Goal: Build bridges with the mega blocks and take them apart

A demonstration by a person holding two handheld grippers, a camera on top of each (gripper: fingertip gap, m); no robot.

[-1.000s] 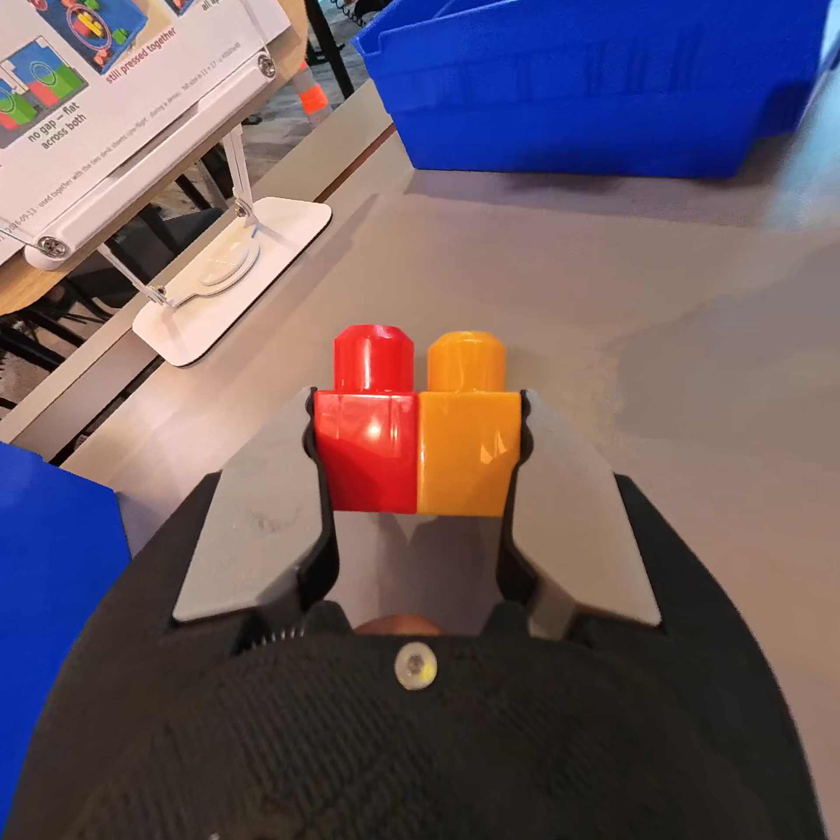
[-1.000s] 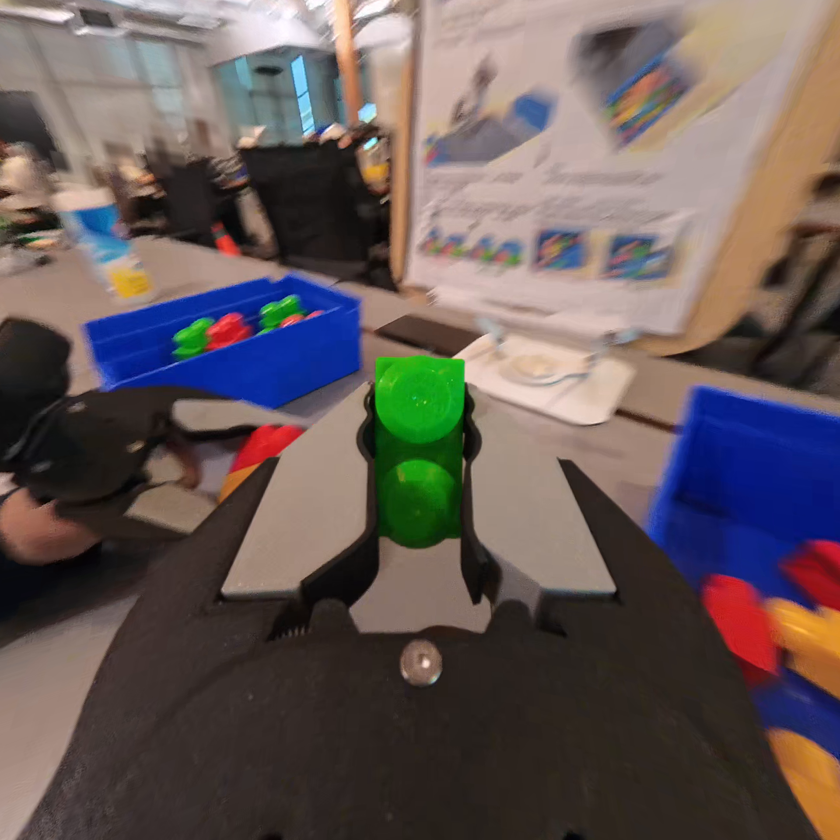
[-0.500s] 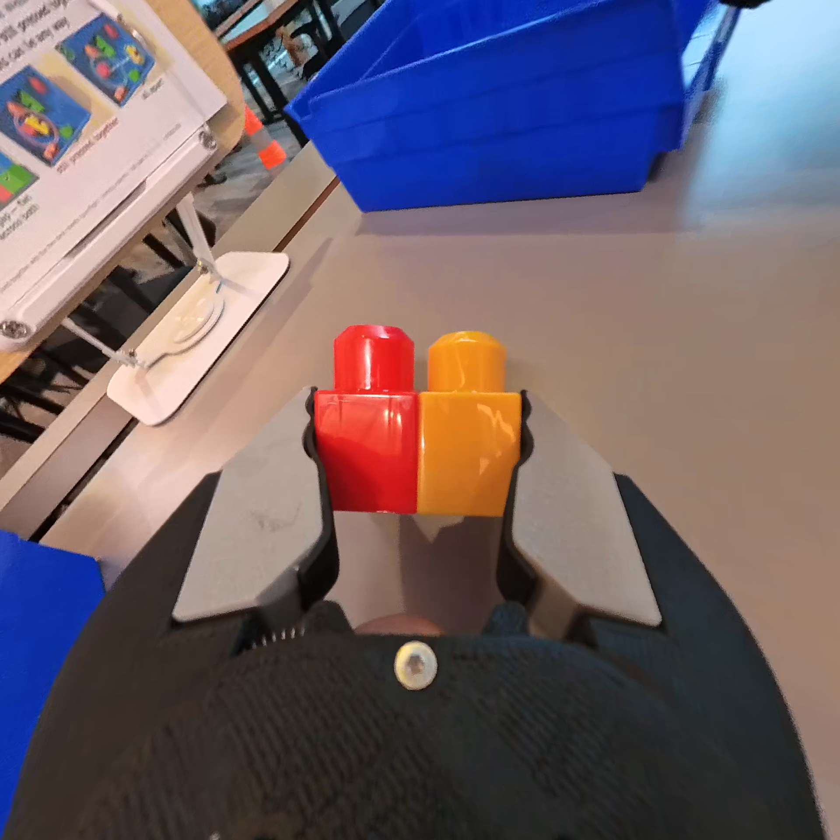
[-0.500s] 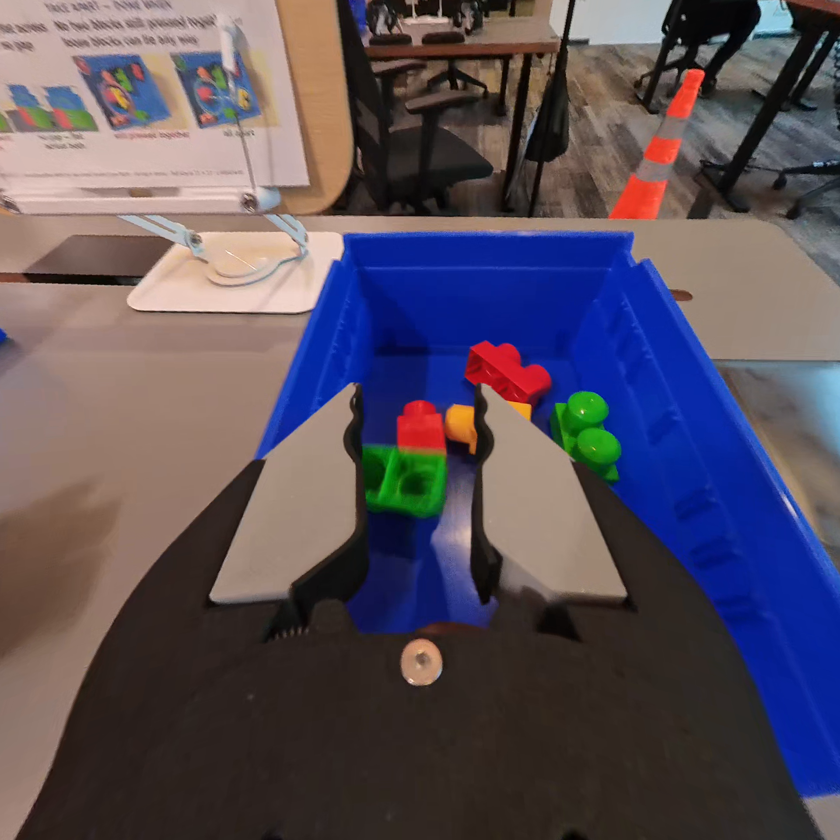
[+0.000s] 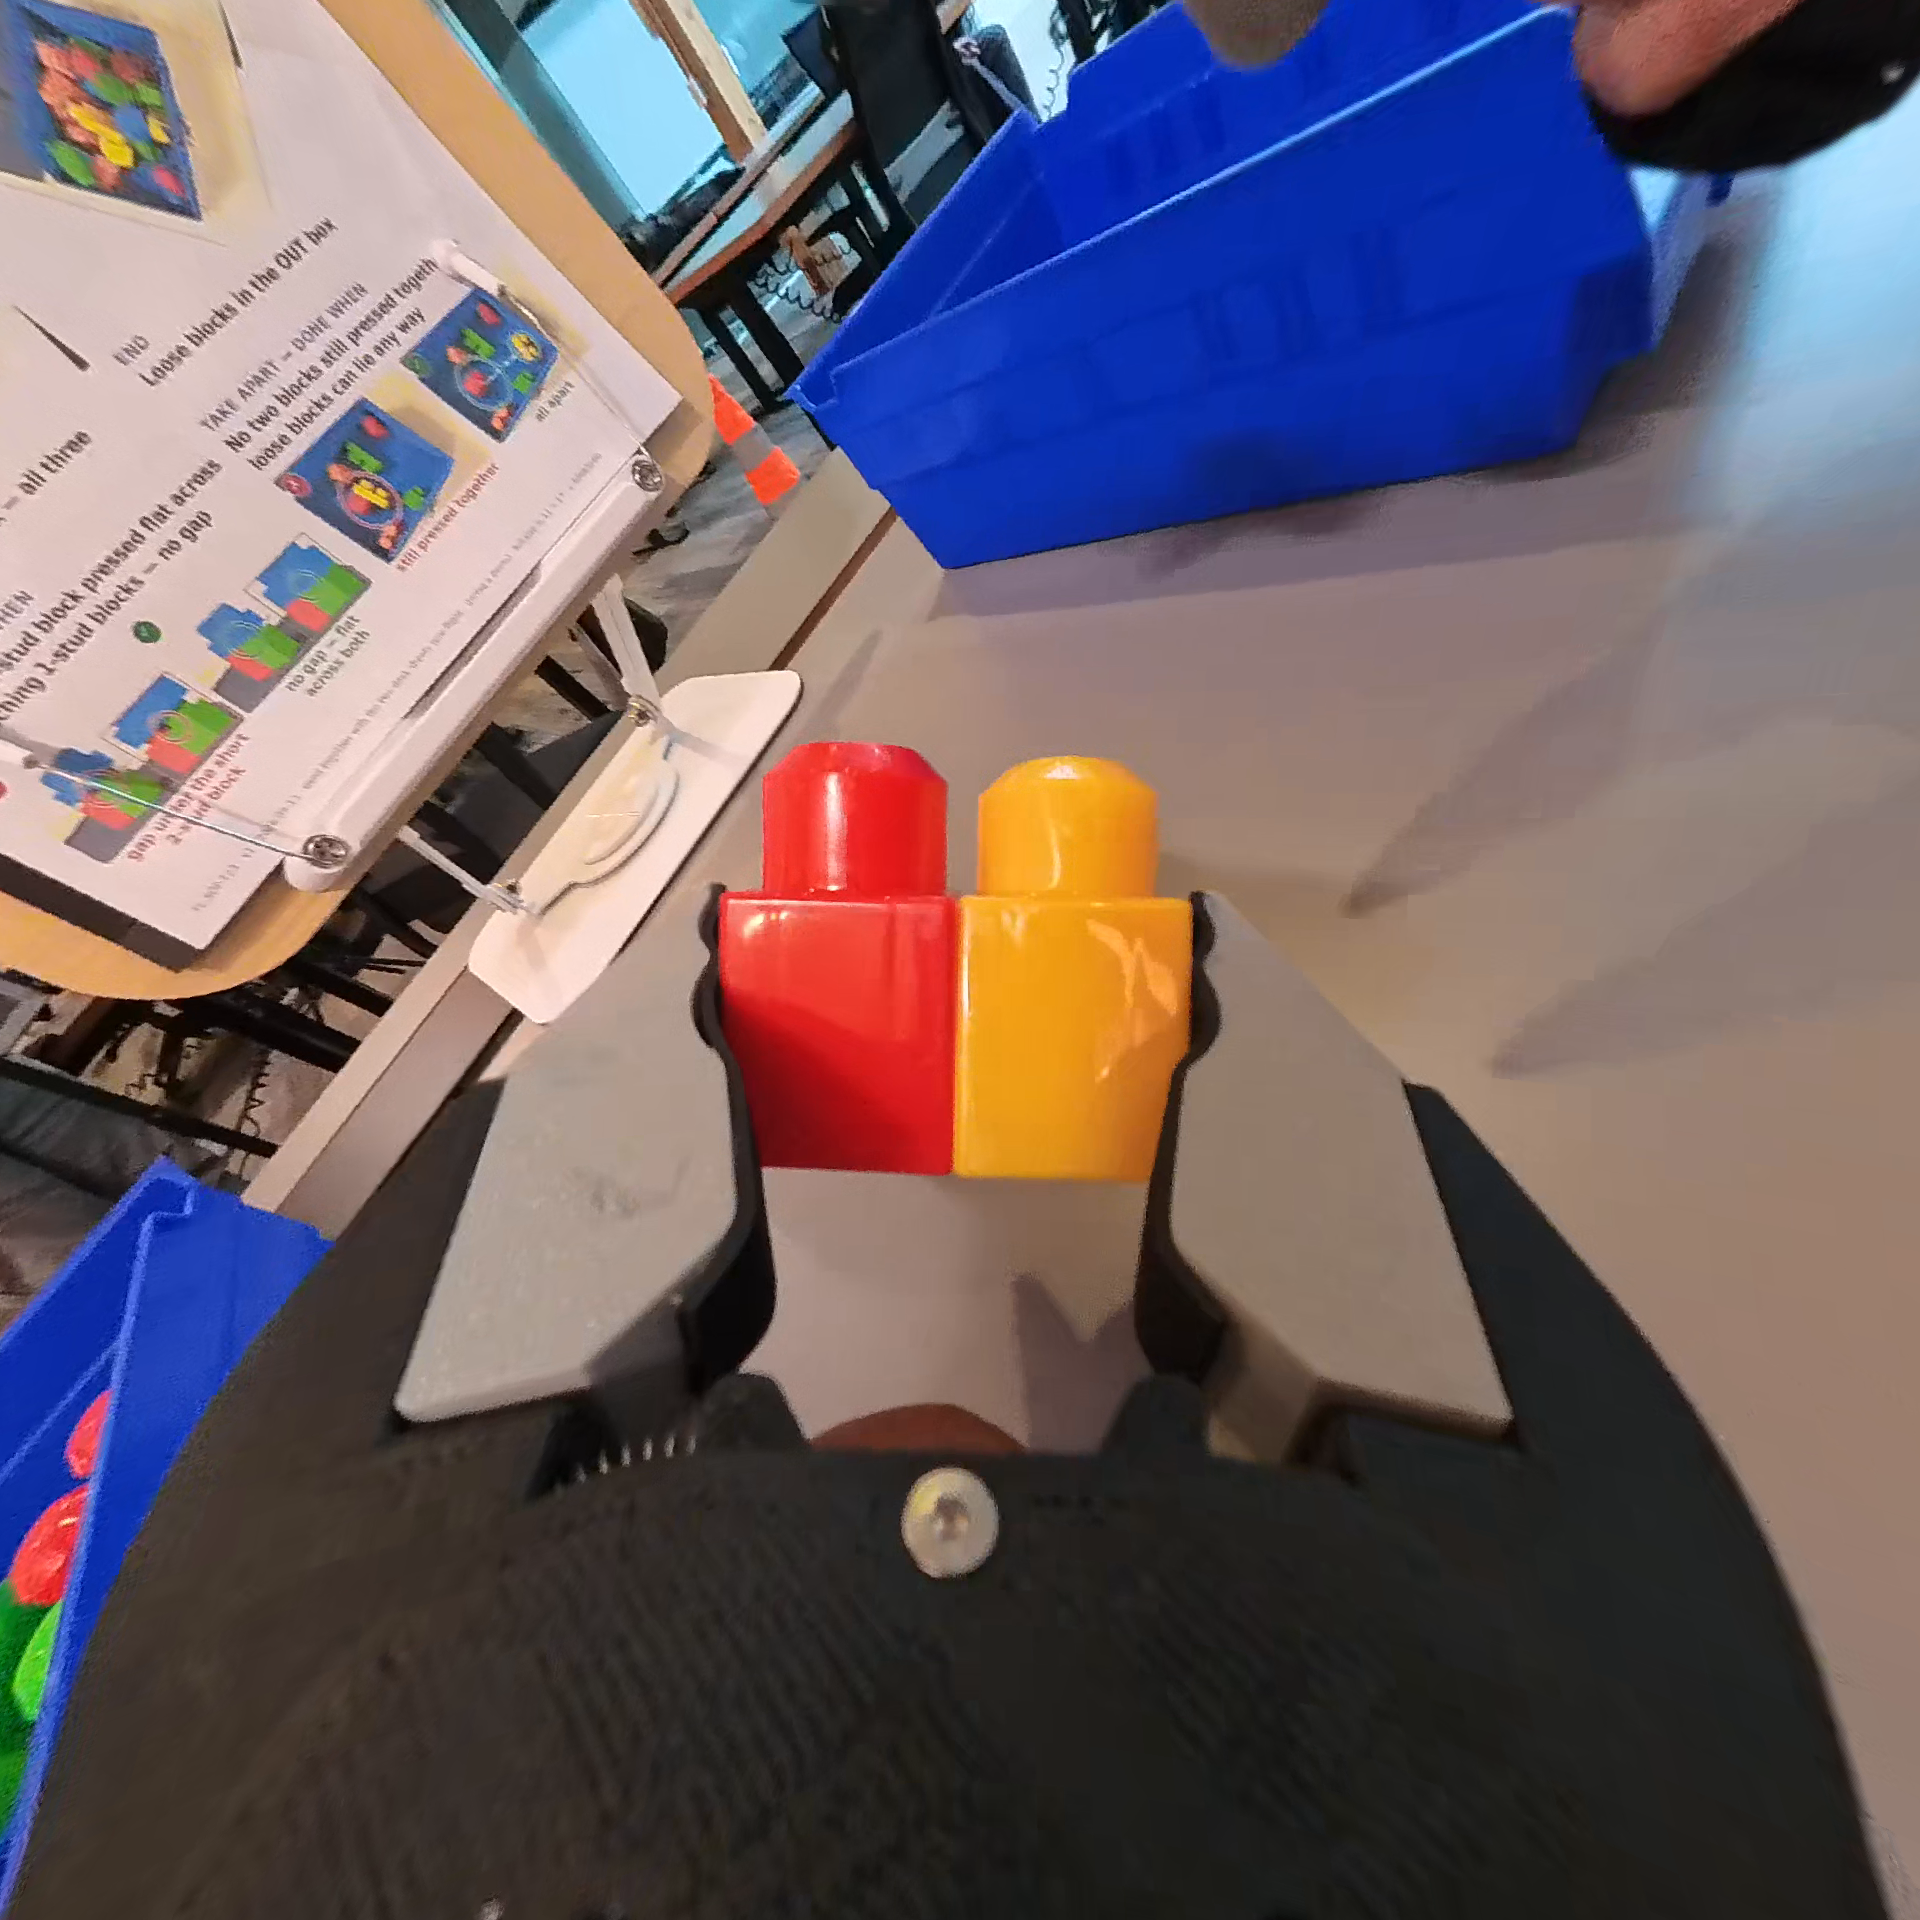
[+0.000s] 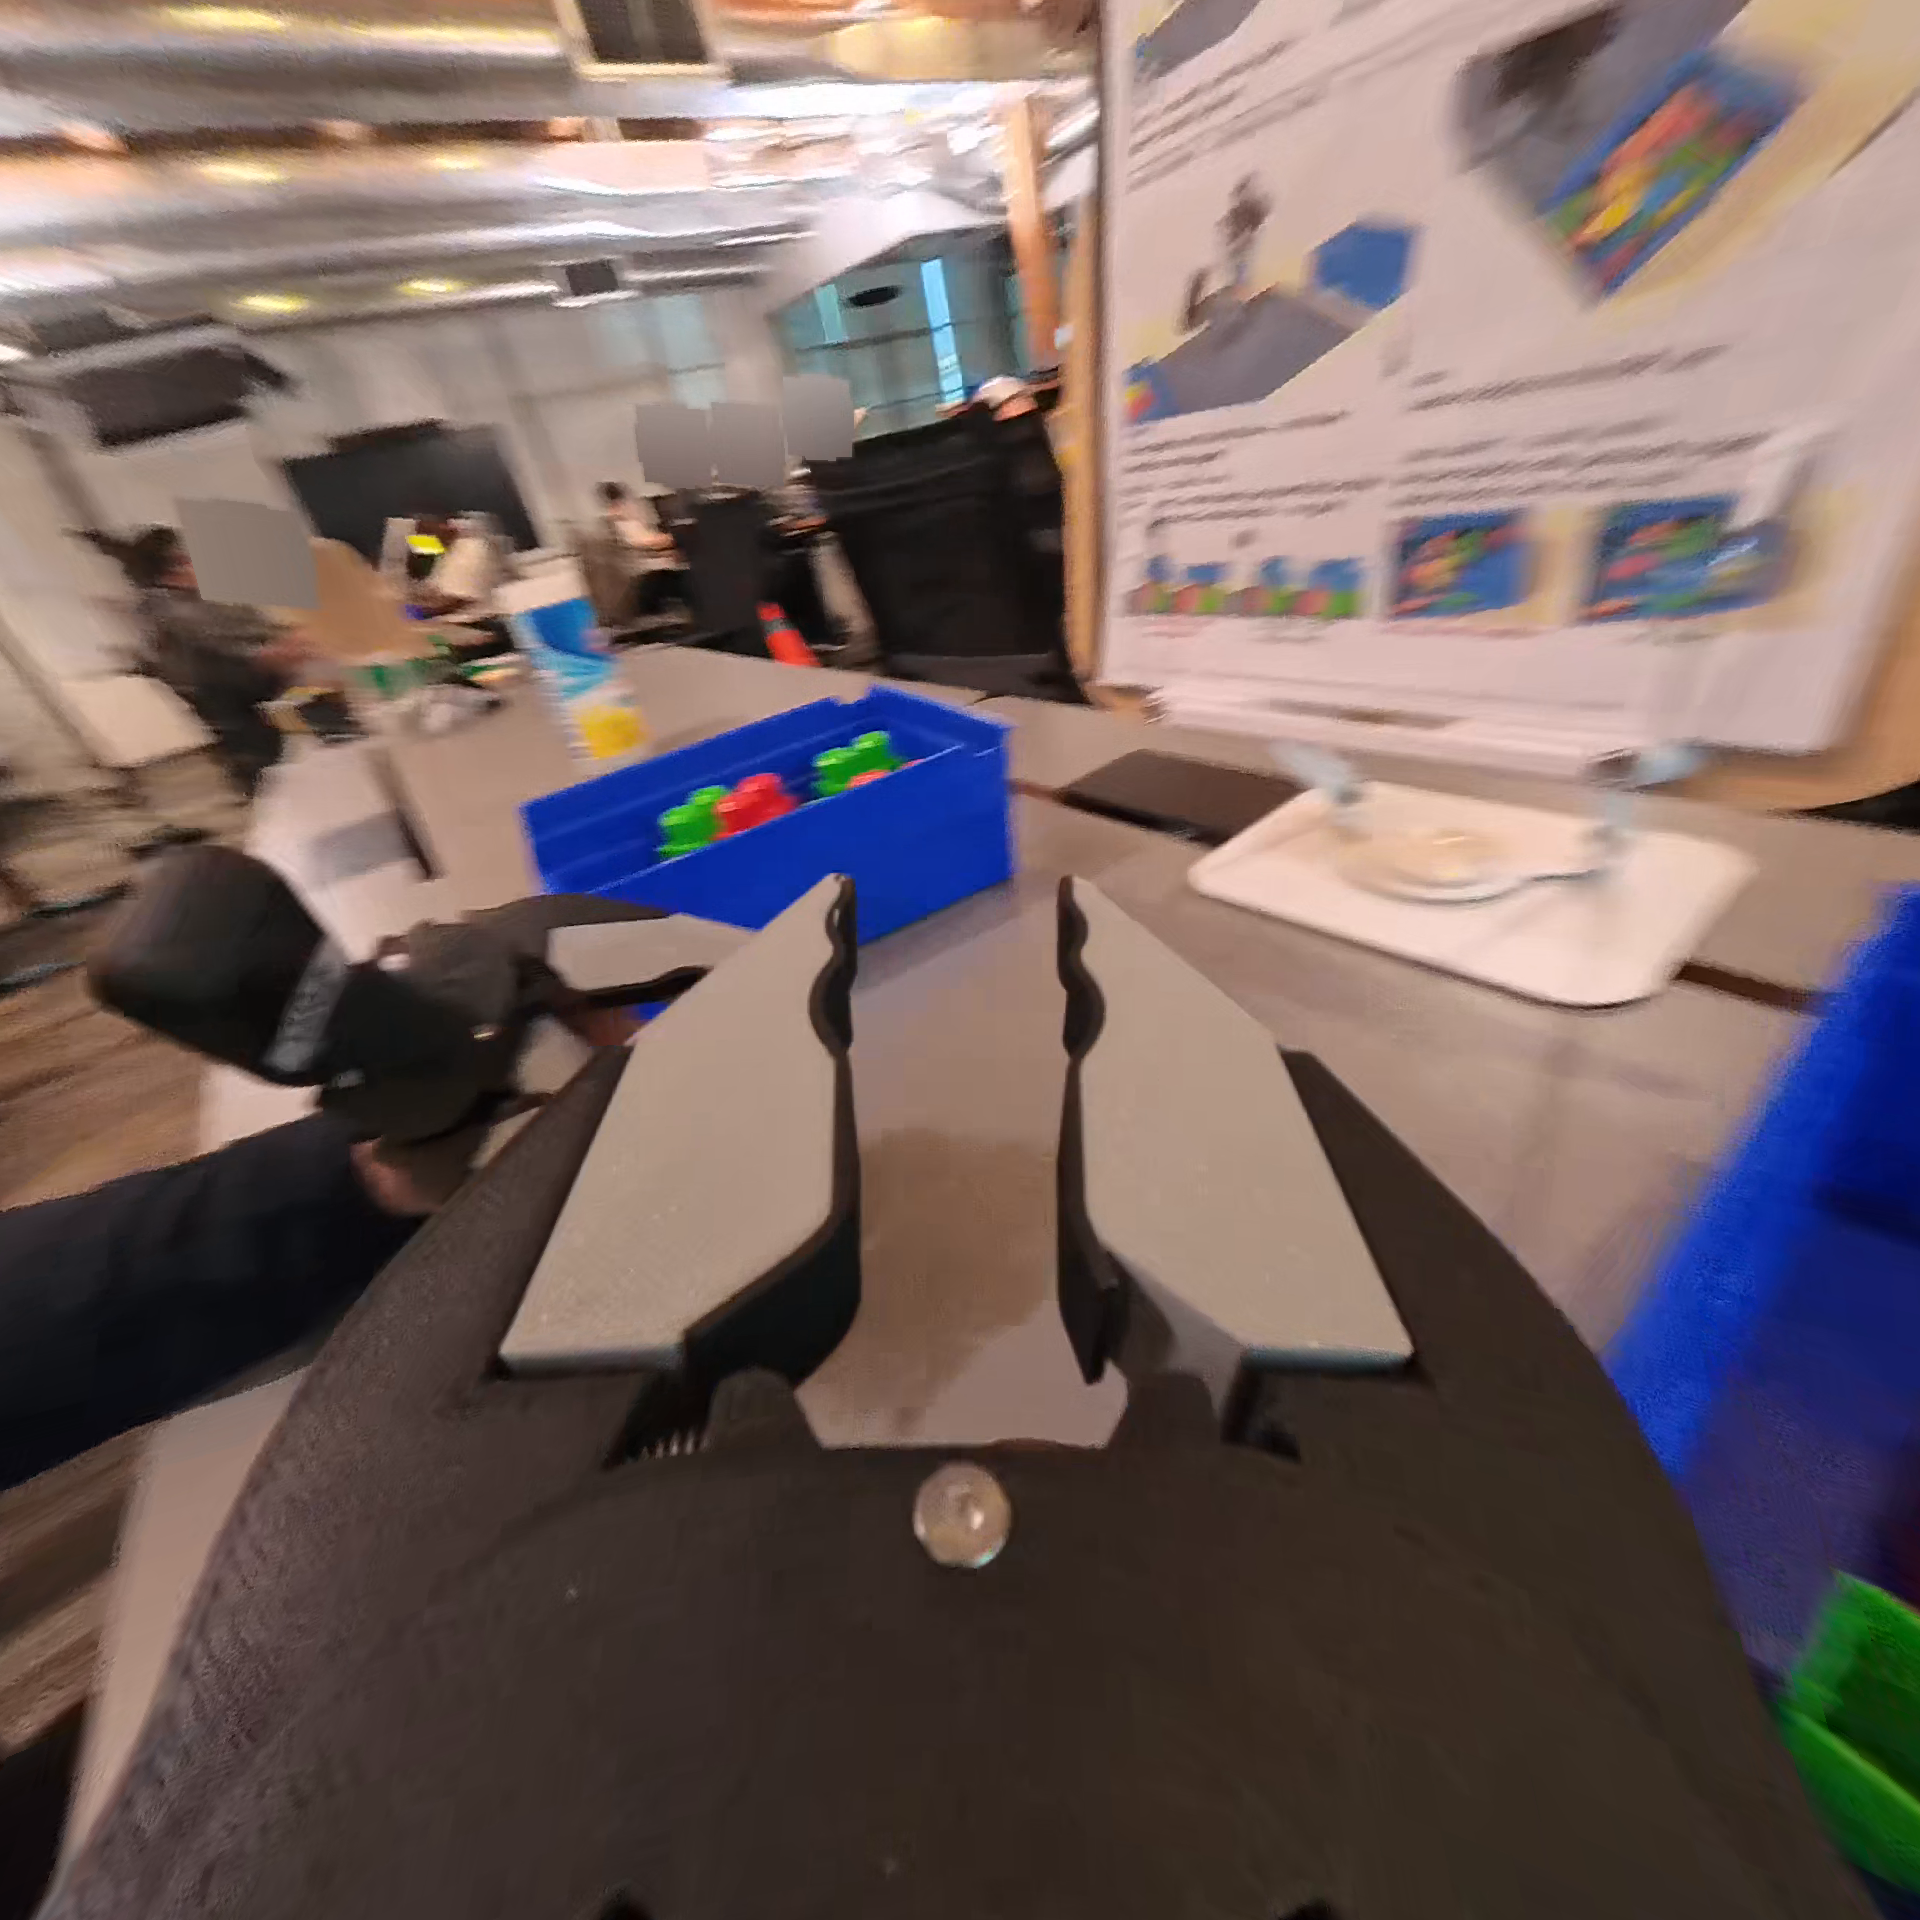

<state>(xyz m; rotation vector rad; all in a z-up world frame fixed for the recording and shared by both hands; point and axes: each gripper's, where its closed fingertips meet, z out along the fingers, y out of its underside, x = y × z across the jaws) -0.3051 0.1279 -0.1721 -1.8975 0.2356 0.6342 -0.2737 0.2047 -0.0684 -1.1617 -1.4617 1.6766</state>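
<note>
The left gripper [image 5: 956, 1039] was clamped across a pair of glossy plastic one-stud blocks, a red block [image 5: 836, 1029] and an orange block [image 5: 1070, 1034], sitting side by side with their faces touching and both studs pointing away from the camera. The pair's long axis ran straight across, finger to finger. It was held over the grey tabletop [image 5: 1455, 727], short of the far edge where a blue plastic bin [image 5: 1247, 364] sat.

The right gripper [image 6: 956, 997] was spread and empty, and the left gripper showed off to its left. So the pair lay to the right one's left, which looked like the way it needed to reach next. The left was obviously nearer, already holding both.
</note>
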